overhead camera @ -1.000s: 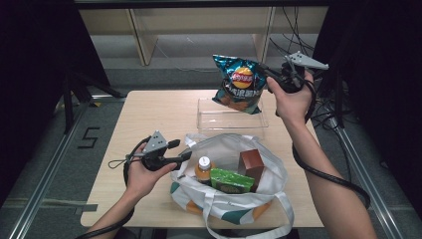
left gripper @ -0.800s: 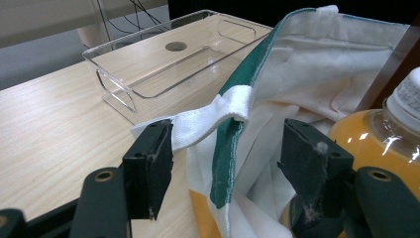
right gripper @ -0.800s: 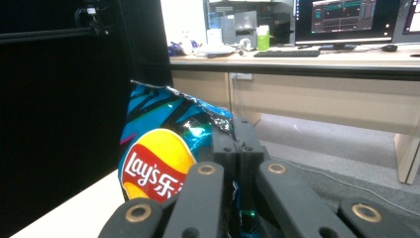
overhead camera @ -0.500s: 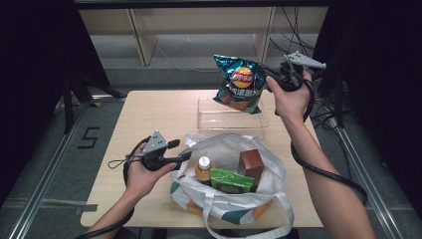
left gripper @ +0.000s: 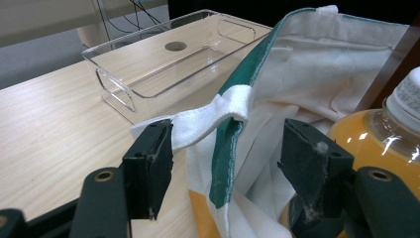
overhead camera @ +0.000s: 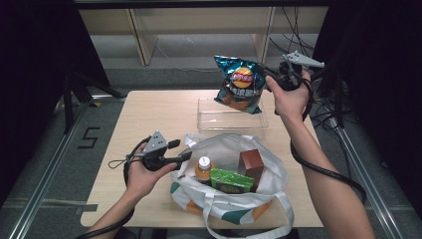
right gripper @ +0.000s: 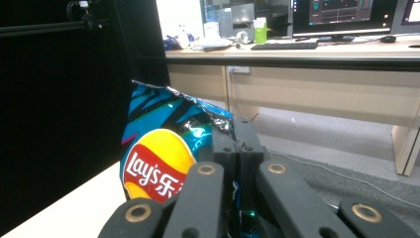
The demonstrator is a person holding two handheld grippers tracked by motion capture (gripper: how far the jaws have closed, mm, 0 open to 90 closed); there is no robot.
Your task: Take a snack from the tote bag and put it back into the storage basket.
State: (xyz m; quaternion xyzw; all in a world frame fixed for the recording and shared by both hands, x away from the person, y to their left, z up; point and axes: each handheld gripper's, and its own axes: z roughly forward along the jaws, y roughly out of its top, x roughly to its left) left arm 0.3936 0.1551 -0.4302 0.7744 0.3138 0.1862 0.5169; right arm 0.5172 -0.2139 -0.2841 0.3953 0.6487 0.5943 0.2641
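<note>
A teal Lay's chip bag (overhead camera: 240,83) hangs in the air above the clear plastic tray (overhead camera: 209,117), held by its top right corner in my right gripper (overhead camera: 268,74), which is shut on it. In the right gripper view the chip bag (right gripper: 158,158) sits pinched between the closed jaws. My left gripper (overhead camera: 185,150) is open at the left rim of the white tote bag (overhead camera: 268,164). In the left gripper view the bag's rim and white strap (left gripper: 218,111) lie between the open pads (left gripper: 151,166) without being clamped.
Inside the tote stand an orange juice bottle (overhead camera: 204,169), a green packet (overhead camera: 230,180) and a brown box (overhead camera: 251,164). The juice bottle (left gripper: 381,134) is close to the left gripper's right jaw. The wooden table (overhead camera: 149,114) has bare surface at its left. Cables trail off the right side.
The right gripper has carried the chip bag slightly up and to the right above the tray. The left gripper stays at the tote's rim.
</note>
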